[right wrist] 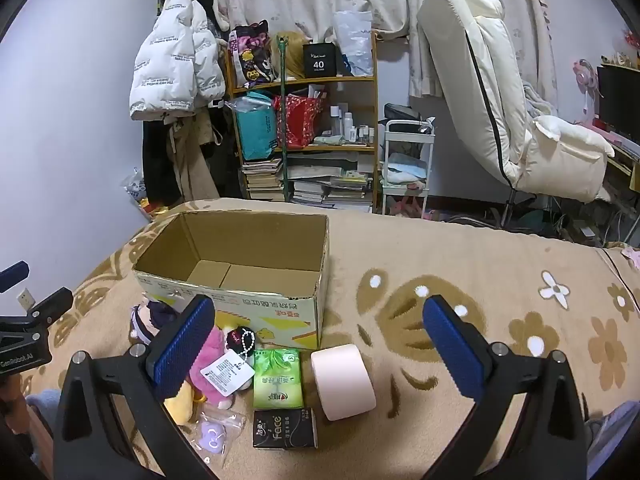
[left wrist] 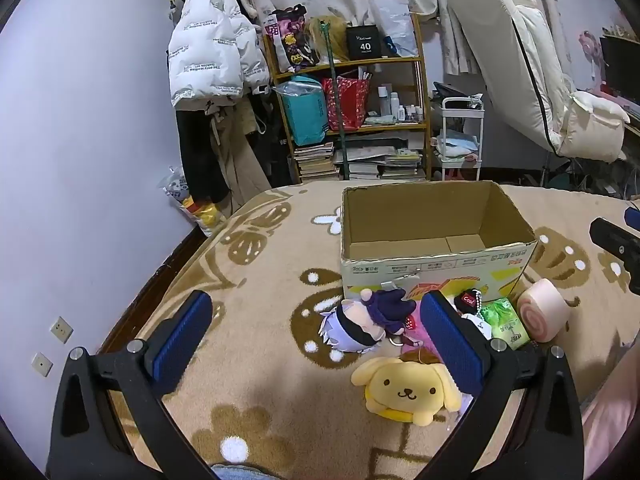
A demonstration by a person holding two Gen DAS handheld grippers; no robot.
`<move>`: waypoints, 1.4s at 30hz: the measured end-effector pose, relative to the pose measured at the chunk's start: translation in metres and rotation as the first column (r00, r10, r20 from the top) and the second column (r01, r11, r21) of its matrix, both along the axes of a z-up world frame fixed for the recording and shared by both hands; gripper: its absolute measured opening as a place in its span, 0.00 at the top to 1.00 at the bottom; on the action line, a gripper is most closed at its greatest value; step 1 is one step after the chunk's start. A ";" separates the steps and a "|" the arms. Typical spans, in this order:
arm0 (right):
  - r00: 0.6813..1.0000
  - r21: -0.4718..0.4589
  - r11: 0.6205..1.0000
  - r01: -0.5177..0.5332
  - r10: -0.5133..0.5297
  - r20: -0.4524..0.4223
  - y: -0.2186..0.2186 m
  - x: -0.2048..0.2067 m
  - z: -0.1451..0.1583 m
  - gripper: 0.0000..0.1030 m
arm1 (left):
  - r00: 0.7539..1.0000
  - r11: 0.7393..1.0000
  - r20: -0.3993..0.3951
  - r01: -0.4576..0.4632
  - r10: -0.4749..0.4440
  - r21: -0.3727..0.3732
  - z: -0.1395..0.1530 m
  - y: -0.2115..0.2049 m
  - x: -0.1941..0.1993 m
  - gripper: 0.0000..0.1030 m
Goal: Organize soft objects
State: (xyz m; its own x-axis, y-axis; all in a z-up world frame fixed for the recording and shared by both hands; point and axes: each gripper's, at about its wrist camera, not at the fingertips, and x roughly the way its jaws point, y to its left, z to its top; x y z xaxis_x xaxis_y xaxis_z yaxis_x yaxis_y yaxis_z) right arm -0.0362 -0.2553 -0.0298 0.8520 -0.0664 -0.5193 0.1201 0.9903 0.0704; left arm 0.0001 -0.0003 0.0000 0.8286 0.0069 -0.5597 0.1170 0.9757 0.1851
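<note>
left tongs (left wrist: 316, 340) wide, empty | yellow dog plush (left wrist: 404, 390) lies lower right of centre, nearest to them | right tongs (right wrist: 320, 344) wide, empty | cardboard box (left wrist: 436, 276) behind, empty

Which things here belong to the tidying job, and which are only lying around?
For the job: open cardboard box; yellow dog plush; pink swirl roll cushion; green tissue pack.
Lying about: white puffer jacket; wooden bookshelf; cream folded mattress.

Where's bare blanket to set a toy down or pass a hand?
Free: the blanket right of the cardboard box and pink roll, and left of the yellow dog plush. The box's inside is empty too. Crowded: the toys and tissue packs before the box.
</note>
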 end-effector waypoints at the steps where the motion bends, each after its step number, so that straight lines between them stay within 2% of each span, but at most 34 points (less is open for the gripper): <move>1: 1.000 0.000 1.000 0.000 0.000 0.002 0.000 0.000 0.000 0.00 | 1.000 1.000 0.000 0.000 0.000 -0.001 0.000 0.000 0.000 0.00; 42: 1.000 0.005 1.000 -0.005 0.005 0.010 0.001 0.000 0.000 0.00 | 1.000 1.000 0.009 0.001 -0.001 -0.006 0.000 0.000 -0.001 0.00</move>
State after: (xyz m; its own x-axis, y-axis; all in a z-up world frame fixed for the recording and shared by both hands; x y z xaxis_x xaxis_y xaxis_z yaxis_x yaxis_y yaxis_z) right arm -0.0359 -0.2540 -0.0296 0.8574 -0.0598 -0.5112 0.1146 0.9905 0.0764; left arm -0.0005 -0.0003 0.0000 0.8339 0.0026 -0.5520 0.1165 0.9766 0.1807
